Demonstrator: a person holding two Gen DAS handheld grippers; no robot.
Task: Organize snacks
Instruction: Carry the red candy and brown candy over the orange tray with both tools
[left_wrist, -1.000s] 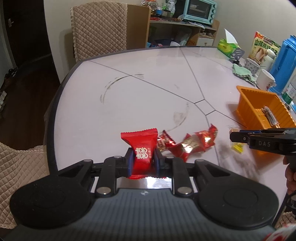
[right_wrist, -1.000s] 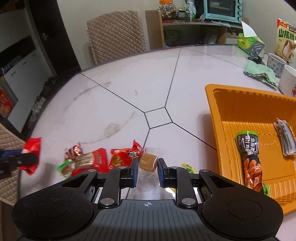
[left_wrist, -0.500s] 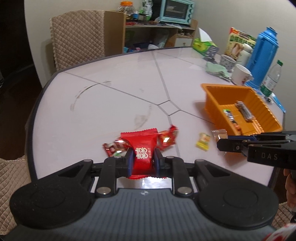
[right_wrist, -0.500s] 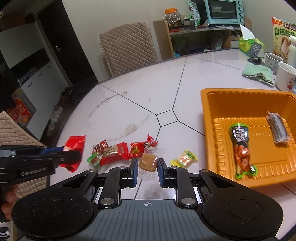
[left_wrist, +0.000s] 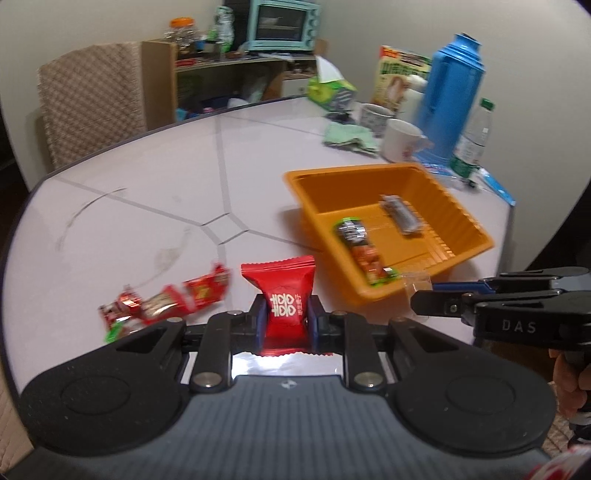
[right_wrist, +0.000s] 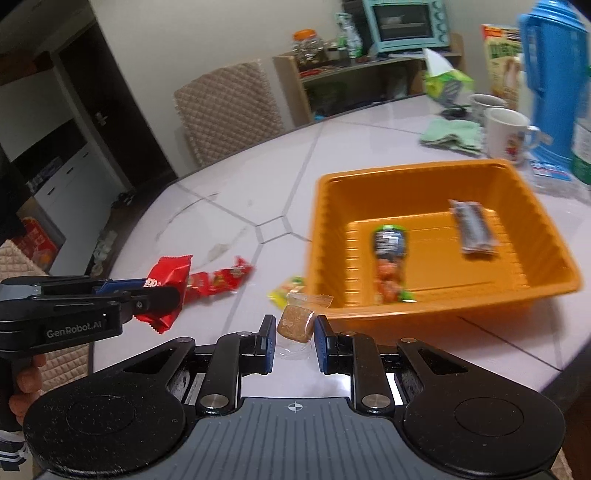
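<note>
Both snacks gripped, ready to carry to the orange tray (right_wrist: 436, 295).

Your left gripper (left_wrist: 286, 317) is clamped on the red candy packet (left_wrist: 282, 295), your right gripper (right_wrist: 293, 341) on the clear-wrapped brown candy (right_wrist: 295, 323). Bring each well past the tray's near wall before letting go, one at a time, clear of the sausage pack (right_wrist: 389, 266); loose red sweets (right_wrist: 218, 280) wait on the table (right_wrist: 236, 192).

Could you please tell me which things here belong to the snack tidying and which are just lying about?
Part of the job:
- red candy packet in left gripper
- brown wrapped sweet in right gripper
- orange tray
- red snacks on table
- yellow candy

Lying about:
- blue thermos
- white mug
- green cloth
- tissue box
</note>
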